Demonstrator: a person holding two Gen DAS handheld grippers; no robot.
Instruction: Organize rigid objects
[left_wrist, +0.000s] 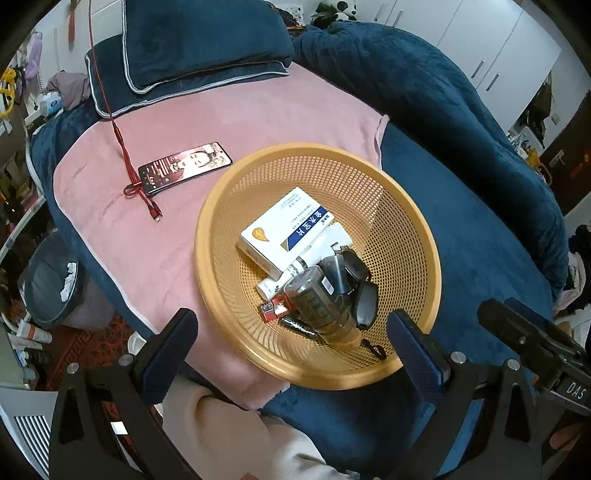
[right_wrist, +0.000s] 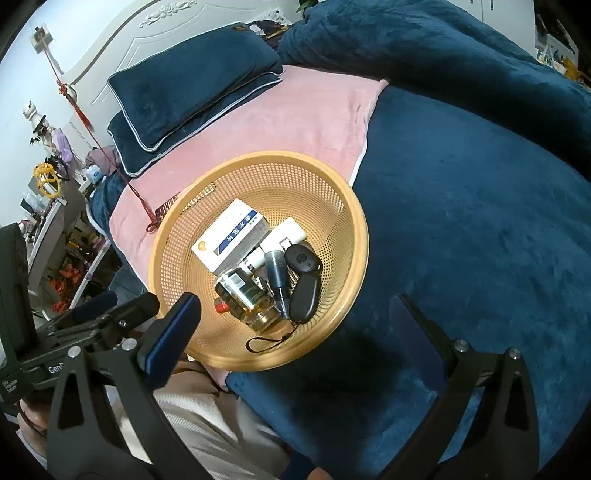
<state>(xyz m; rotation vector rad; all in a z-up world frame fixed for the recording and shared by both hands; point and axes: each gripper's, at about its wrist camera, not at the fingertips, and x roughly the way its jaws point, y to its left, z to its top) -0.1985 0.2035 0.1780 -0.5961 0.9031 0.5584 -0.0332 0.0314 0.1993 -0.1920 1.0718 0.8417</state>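
An orange mesh basket (left_wrist: 229, 206) (right_wrist: 340, 206) sits on the bed, half on the pink blanket, half on the blue cover. Inside lie a white and blue box (left_wrist: 284, 229) (right_wrist: 229, 236), a white tube (left_wrist: 317, 247), a glass bottle (left_wrist: 321, 306) (right_wrist: 247, 295), a small dark bottle (right_wrist: 277, 277), a black key fob (right_wrist: 304, 291), and a red lighter (left_wrist: 273, 308). My left gripper (left_wrist: 291, 343) stands open over the basket's near rim, nothing between its fingers. My right gripper (right_wrist: 295, 332) is open too, empty, above the near rim.
A phone (left_wrist: 184, 168) and a red charging cable (left_wrist: 129, 173) lie on the pink blanket (left_wrist: 236, 122) left of the basket. Dark blue pillows (left_wrist: 192, 48) sit at the head of the bed. A bin (left_wrist: 51, 280) stands on the floor at left. The blue cover (right_wrist: 461, 221) spreads right.
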